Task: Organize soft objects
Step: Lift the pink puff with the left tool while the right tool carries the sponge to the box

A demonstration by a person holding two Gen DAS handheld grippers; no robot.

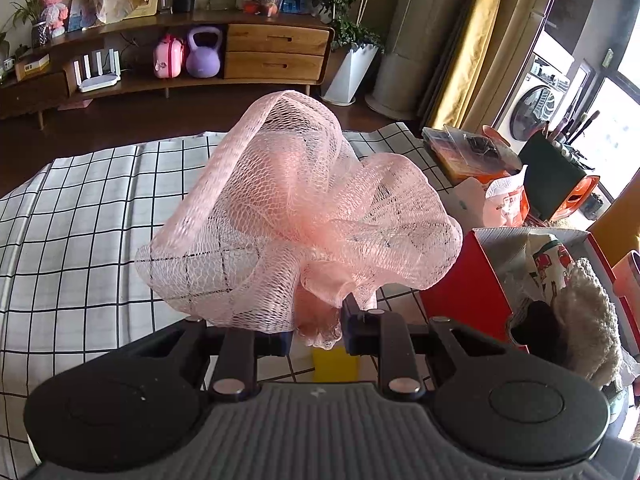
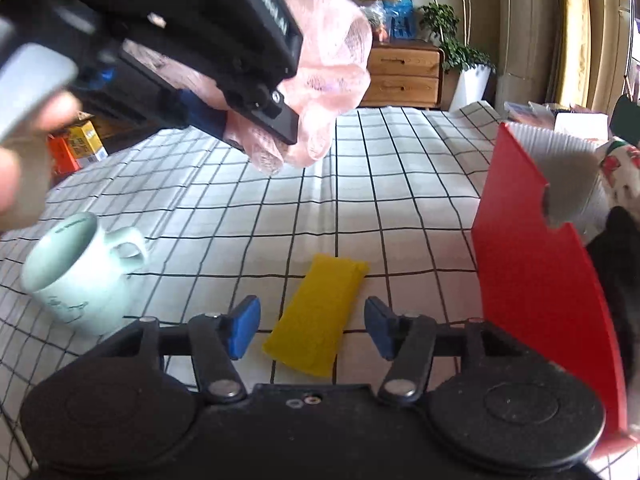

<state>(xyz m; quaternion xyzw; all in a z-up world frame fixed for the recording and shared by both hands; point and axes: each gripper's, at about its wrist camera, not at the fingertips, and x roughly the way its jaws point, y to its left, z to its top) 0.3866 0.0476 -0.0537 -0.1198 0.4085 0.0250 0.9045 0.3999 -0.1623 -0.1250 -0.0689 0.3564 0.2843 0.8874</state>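
Left tool point(image 1: 316, 328) clamps a pink mesh bath pouf point(image 1: 296, 216) at frame centre; right tool point(image 2: 308, 326) gapes over a flat yellow sponge point(image 2: 316, 312) on the checked worktop point(image 2: 400, 184).

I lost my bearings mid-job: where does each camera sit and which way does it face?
Left wrist: on the left tongs, facing the pink mesh puff they grip, raised above the checked cloth.
Right wrist: on the open right tongs, low over the yellow sponge; a hand shows upper left.
Both share the puff, cloth and red box.
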